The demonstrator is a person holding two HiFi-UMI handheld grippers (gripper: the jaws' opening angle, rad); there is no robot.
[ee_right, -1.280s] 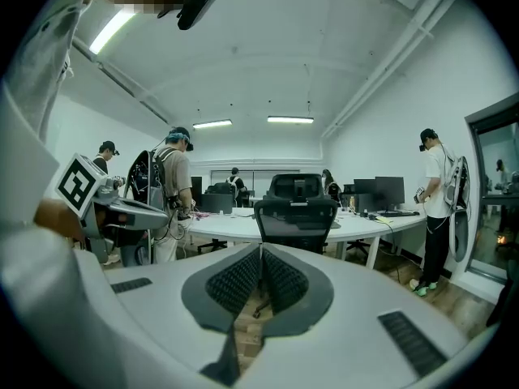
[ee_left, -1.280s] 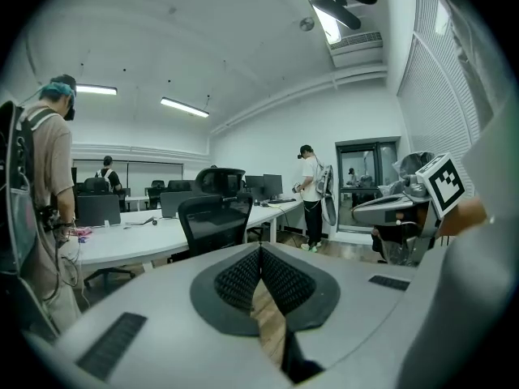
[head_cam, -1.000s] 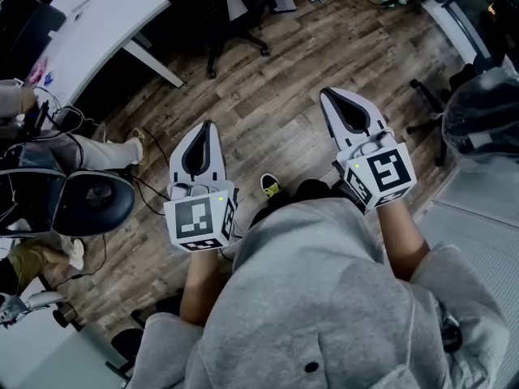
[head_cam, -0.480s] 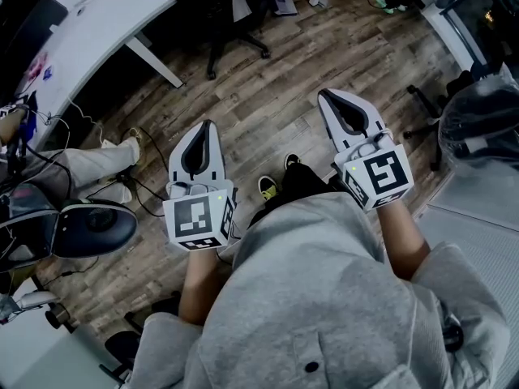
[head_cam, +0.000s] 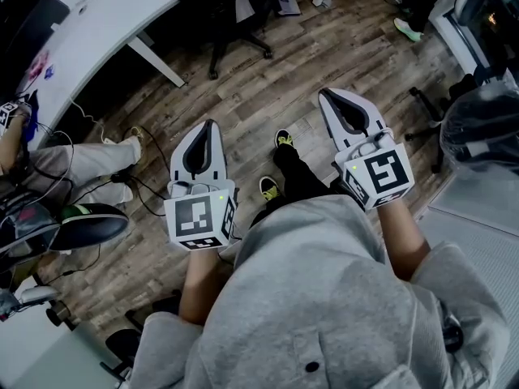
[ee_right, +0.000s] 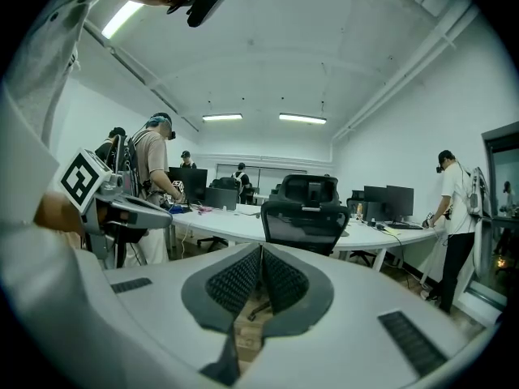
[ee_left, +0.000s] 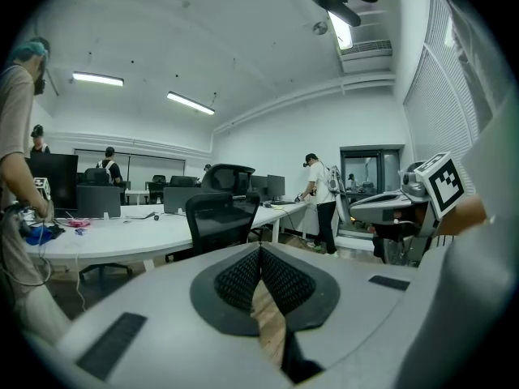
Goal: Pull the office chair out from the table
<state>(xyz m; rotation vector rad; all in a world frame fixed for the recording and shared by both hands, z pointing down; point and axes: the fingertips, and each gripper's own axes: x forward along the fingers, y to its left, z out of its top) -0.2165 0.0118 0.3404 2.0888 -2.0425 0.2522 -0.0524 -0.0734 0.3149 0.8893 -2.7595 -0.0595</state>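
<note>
Both pairs of jaws are pressed together on nothing: the left gripper and the right gripper are empty and held ahead of the body, posed as they were 1 s ago. The change lies below them: 1 shoe has stepped forward over the wood floor, so the person is walking toward the work. The office chair stands tucked against the white table, well apart from both grippers and untouched. By judgement the task is in its approach; the jaws must yet open for the backrest.
</note>
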